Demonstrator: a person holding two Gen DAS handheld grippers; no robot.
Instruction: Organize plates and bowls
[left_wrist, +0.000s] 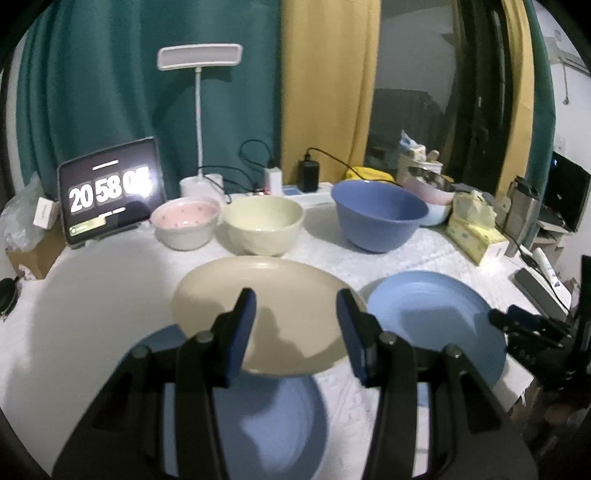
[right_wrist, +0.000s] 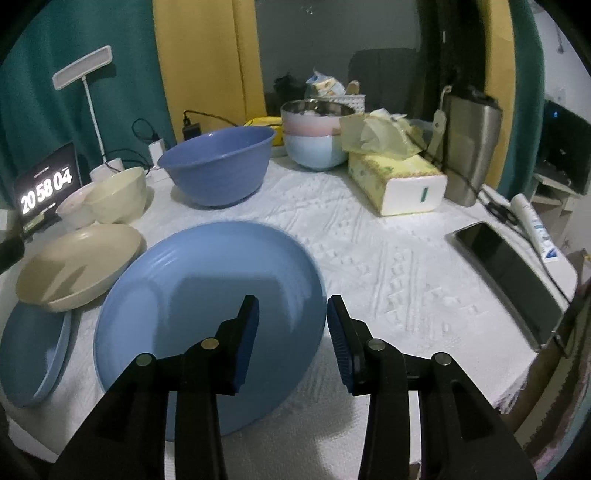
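Note:
A cream plate (left_wrist: 258, 314) rests with its near edge over a blue plate (left_wrist: 266, 417); my open left gripper (left_wrist: 295, 325) hovers just above both. A second blue plate (left_wrist: 432, 317) lies to the right. In the right wrist view this blue plate (right_wrist: 207, 317) lies under my open, empty right gripper (right_wrist: 291, 332), with the cream plate (right_wrist: 77, 266) and the other blue plate (right_wrist: 33, 354) at the left. Behind stand a pink-lined bowl (left_wrist: 184, 221), a cream bowl (left_wrist: 262, 225) and a big blue bowl (left_wrist: 376, 218).
A tablet clock (left_wrist: 110, 188) and a desk lamp (left_wrist: 199, 122) stand at the back left. Stacked bowls (right_wrist: 317, 136), a tissue box (right_wrist: 399, 177), a steel tumbler (right_wrist: 469, 147) and a phone (right_wrist: 506, 269) crowd the right side. Cables run along the back.

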